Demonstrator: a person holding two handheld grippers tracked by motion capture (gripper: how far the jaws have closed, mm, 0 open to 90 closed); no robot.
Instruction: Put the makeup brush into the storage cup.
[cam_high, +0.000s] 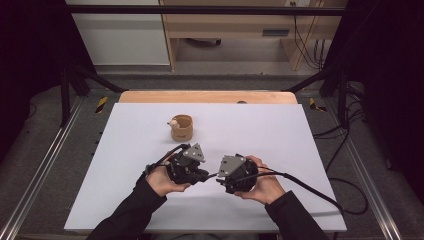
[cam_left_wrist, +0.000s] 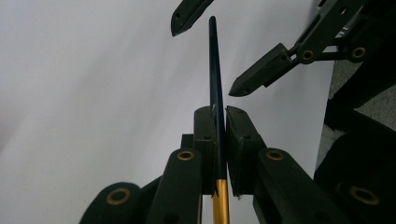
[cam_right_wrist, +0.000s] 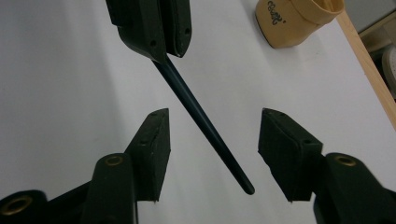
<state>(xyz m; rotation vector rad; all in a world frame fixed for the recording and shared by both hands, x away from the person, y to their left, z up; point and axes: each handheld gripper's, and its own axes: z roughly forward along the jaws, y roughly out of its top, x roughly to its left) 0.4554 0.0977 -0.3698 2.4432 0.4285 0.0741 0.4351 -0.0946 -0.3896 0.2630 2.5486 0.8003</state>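
Your left gripper (cam_left_wrist: 216, 140) is clamped tight on a dark pen (cam_left_wrist: 214, 70), holding it over the white table (cam_high: 280, 140) near its front edge. Your right gripper (cam_right_wrist: 212, 140) is open around the pen's free end, not touching. Next, squeeze there. Behind, toward the back edge, stands a tan cup (cam_high: 182, 128).

Even overhead light leaves the white table (cam_high: 260, 130) bright with faint shadows, its surroundings dim, while near jaws in both gripper views blur softly out of focus
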